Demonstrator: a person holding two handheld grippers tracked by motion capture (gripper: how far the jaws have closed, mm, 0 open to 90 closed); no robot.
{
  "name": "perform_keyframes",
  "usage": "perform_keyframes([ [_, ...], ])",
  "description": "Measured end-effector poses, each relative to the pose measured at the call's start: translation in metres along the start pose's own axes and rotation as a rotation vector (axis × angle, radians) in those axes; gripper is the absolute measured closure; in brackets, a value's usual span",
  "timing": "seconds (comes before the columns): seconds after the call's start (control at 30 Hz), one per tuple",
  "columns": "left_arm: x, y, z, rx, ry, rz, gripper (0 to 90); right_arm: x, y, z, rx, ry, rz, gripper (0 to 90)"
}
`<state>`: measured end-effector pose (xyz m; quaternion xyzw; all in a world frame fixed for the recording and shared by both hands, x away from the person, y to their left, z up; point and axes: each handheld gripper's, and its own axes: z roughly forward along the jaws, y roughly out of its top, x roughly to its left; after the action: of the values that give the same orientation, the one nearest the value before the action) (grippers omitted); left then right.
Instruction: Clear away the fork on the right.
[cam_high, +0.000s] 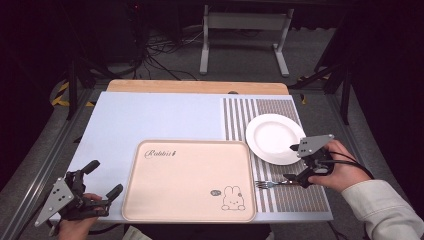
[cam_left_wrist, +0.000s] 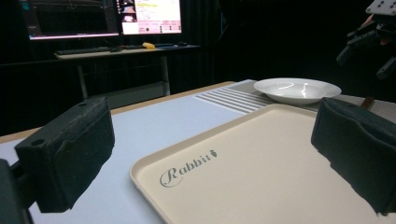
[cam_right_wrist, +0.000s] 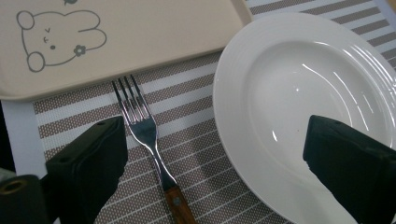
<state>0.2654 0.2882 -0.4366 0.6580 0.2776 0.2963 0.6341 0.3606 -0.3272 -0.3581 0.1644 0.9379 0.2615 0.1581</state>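
Fork (cam_right_wrist: 144, 135) flat on striped mat; right gripper (cam_right_wrist: 215, 163) open just above

the beige tray (cam_left_wrist: 261, 172) carries the cursive word "rabbit" (beside a small carrot mark).

Dark lab — monitors (cam_left_wrist: 102, 16), cables (cam_high: 155, 50)

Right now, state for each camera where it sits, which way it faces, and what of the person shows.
High view: above the table's near side, looking forward and down on tray, plate, fork; both hands, left gripper, right gripper.
Left gripper view: low, across the tray toward the plate; own open jaws.
Right gripper view: above the fork, looking down; own open jaws.
Shared: tray and plate.
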Motion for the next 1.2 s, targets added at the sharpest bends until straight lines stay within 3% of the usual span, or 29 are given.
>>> perform_keyframes([
  [0.27, 0.000, 0.000, 0.000, -0.002, 0.000, 0.001, 0.2, -0.002, 0.002, 0.006, 0.107, 0.039, -0.065, 7.6],
  [0.53, 0.000, 0.000, 0.000, -0.002, 0.000, 0.001, 0.2, -0.003, 0.004, 0.008, 0.177, 0.081, -0.073, 8.1],
  [0.57, 0.000, 0.000, 0.000, -0.003, 0.000, 0.000, 0.2, -0.003, 0.003, 0.009, 0.204, 0.106, -0.073, 8.3],
  [0.73, 0.000, 0.000, 0.000, -0.005, 0.002, -0.006, 0.2, -0.002, 0.000, 0.012, 0.206, 0.123, -0.057, 7.2],
  [0.87, 0.000, 0.000, 0.000, -0.004, 0.002, -0.003, 0.2, -0.002, -0.001, 0.015, 0.223, 0.130, -0.071, 9.0],
  [0.93, 0.000, 0.000, 0.000, -0.004, 0.000, -0.002, 0.2, -0.002, -0.003, 0.018, 0.240, 0.154, -0.072, 13.7],
  [1.2, 0.000, 0.000, 0.000, -0.004, 0.001, -0.004, 0.2, 0.000, -0.012, 0.029, 0.280, 0.214, -0.080, 18.1],
])
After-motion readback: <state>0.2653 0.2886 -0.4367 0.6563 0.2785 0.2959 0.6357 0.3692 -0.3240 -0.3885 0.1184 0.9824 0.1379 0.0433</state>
